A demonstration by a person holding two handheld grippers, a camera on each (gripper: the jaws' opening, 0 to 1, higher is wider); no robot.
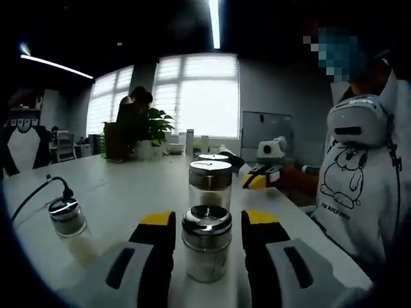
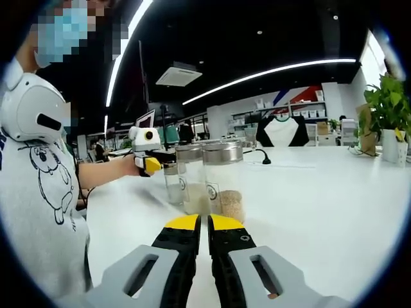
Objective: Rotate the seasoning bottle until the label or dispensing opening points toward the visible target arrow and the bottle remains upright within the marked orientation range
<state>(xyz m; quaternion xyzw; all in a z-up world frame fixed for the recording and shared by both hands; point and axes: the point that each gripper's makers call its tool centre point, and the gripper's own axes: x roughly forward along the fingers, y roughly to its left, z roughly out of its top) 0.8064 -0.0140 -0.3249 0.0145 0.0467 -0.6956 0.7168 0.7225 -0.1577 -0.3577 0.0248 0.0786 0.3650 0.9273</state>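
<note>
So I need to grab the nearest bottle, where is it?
In the left gripper view the nearest bottle stands upright on the table between the left gripper's open jaws, just ahead of a taller jar.

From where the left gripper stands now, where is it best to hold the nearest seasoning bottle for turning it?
Probably the clear glass body just under the metal cap of the nearest seasoning bottle. It stands upright between the open jaws of the left gripper, so close straight in from both sides; the round wall suits turning.
</note>
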